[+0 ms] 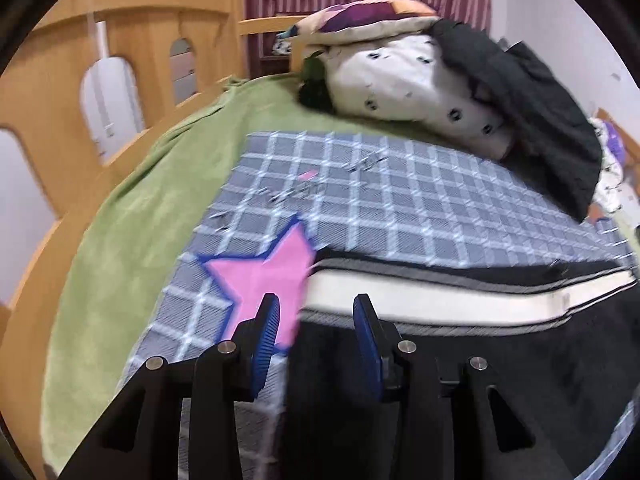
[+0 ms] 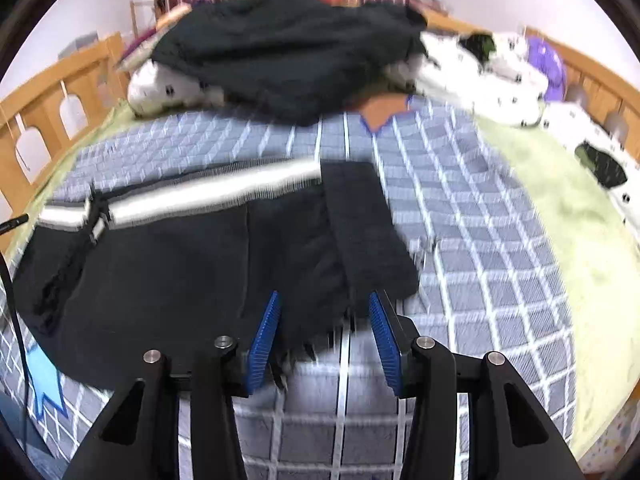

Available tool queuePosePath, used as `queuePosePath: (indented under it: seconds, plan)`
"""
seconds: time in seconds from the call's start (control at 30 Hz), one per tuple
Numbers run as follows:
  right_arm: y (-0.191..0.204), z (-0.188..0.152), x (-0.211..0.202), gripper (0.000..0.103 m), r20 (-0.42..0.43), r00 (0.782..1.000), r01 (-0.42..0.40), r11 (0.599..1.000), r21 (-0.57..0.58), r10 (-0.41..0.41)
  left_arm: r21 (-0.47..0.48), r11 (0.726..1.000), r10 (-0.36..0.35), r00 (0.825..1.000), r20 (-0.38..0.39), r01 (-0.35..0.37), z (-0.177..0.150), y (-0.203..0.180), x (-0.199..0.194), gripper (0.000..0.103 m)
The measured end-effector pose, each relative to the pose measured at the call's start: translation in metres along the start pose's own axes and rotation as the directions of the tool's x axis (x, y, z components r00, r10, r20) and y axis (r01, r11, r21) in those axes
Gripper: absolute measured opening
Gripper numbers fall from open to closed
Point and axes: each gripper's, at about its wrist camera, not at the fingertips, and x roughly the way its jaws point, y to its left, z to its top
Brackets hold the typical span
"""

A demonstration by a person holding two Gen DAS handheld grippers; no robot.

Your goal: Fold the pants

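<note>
Black pants [image 2: 180, 280] with a white side stripe [image 2: 200, 196] lie folded on a grey checked blanket [image 2: 460, 208]; a narrow end is laid back over them at the right. My right gripper [image 2: 324, 300] hovers over their near edge, open, with the cloth's ragged edge between the blue pads [image 2: 264, 340] but not pinched. In the left wrist view the pants [image 1: 460, 360] fill the lower right, their white stripe [image 1: 440, 300] running across. My left gripper [image 1: 316, 304] stands open over the pants' left edge, beside a pink star [image 1: 264, 276] on the blanket.
A green blanket [image 1: 132, 240] lies under the checked blanket, inside a wooden bed rail [image 1: 52, 92]. At the head of the bed sit white spotted bedding [image 1: 408, 80], a dark jacket [image 2: 288, 52] and a purple item [image 2: 548, 64]. A black cable [image 2: 16, 320] hangs at left.
</note>
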Motion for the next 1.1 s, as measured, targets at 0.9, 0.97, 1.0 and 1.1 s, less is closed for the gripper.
queuePosePath:
  seconds: [0.9, 0.97, 1.0, 1.1]
  plan:
    - [0.033, 0.026, 0.034, 0.045, -0.011, 1.000, -0.006, 0.993, 0.117, 0.007, 0.012, 0.942, -0.327, 0.926, -0.187, 0.335, -0.081, -0.099, 0.003, 0.049]
    - [0.041, 0.021, 0.009, 0.045, 0.007, 1.000, -0.024, 0.994, 0.104, 0.024, 0.065, 0.901, -0.404, 0.884, -0.236, 0.429, -0.101, -0.138, -0.010, 0.049]
    - [0.045, 0.019, -0.004, 0.045, 0.024, 0.999, -0.023, 0.996, 0.087, 0.021, 0.093, 0.885, -0.421, 0.869, -0.259, 0.456, -0.109, -0.154, -0.013, 0.049]
    - [0.057, 0.009, -0.036, 0.046, 0.058, 0.998, -0.020, 0.999, 0.033, 0.018, 0.224, 0.911, -0.303, 0.930, -0.206, 0.346, -0.126, -0.181, -0.029, 0.048]
